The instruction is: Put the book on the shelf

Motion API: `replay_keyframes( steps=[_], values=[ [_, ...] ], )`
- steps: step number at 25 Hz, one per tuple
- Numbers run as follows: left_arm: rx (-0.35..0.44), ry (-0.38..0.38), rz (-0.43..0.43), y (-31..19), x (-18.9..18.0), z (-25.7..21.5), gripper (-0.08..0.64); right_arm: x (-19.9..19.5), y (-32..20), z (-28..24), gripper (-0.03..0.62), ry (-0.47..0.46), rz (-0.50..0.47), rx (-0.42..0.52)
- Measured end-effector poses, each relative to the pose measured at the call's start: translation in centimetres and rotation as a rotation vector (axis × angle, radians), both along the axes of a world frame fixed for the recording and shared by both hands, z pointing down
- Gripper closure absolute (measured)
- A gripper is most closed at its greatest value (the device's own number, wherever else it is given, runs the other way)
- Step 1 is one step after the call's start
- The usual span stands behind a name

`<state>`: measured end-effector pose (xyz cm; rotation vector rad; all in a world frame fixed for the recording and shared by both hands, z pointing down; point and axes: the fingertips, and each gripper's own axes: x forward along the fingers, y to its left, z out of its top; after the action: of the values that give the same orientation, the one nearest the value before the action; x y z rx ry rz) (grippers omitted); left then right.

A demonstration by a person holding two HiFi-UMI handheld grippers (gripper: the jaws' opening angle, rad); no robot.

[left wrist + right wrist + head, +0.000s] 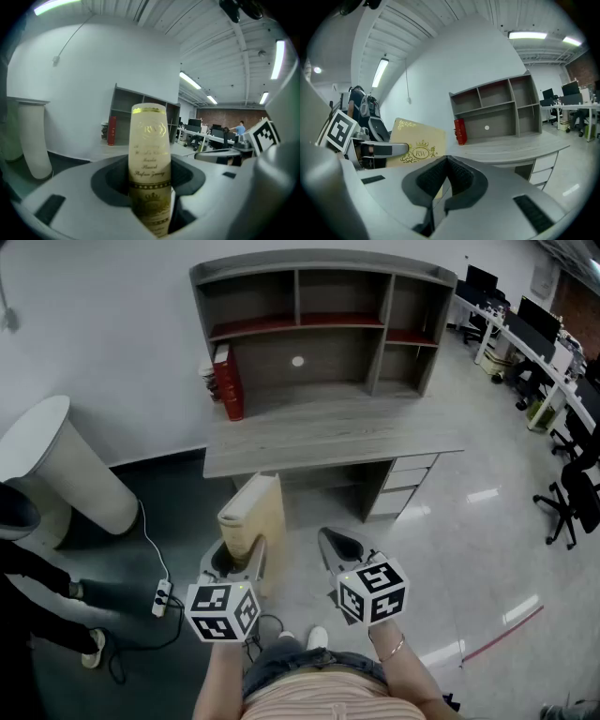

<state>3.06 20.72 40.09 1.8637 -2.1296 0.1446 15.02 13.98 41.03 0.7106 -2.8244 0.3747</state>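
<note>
- Fingers (110, 185) of the left gripper (239, 563) clamped wide on the spine of the book (149, 140), pads against both covers.
- Fingers (429, 180) of the right gripper (342, 547) pressed together, with nothing between them.
- Both grippers held low before the torso, side by side and a little apart, pointing forward at the desk (328, 437); forearms at the bottom edge of the head view, with a bracelet (394, 648) on the right wrist.
- Ahead, against the white wall: that grey desk, its top lying between the book and the shelf (319, 324) that stands on its rear half, with drawers (403, 486) under the right end.
- To the left, on the dark floor: a white column (66, 465) leaning in the wide-angle view, near the desk's left end.
- Far left: a person in dark clothes (28, 568), partly out of frame.
- To the right: black office chairs (572, 493) and further desks with monitors.
- Book cream with gold print, upright in the left gripper, just short of the desk's front edge and well apart from the shelf.
- On the desk top, under the shelf's left compartment: red books (228, 381), upright against the side panel.
- On the floor left of the left gripper: a white power strip (162, 596) with its cable.
</note>
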Motion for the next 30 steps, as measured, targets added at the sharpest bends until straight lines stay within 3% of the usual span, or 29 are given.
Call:
replay_keyframes(
  steps=[8,16,30],
  values=[
    [-0.002,0.019,0.012,0.1,0.6,0.0,0.342,1.2,0.5,0.1,0.584,0.018,0.017,-0.005],
    [0.009,0.016,0.012,0.2,1.1,-0.4,0.342,2.1,0.7,0.0,0.583,-0.03,0.01,-0.044],
    [0.017,-0.012,-0.039,-1.5,-1.8,-1.7,0.342,0.3,-1.7,-0.4,0.583,-0.054,-0.01,-0.059]
  ],
)
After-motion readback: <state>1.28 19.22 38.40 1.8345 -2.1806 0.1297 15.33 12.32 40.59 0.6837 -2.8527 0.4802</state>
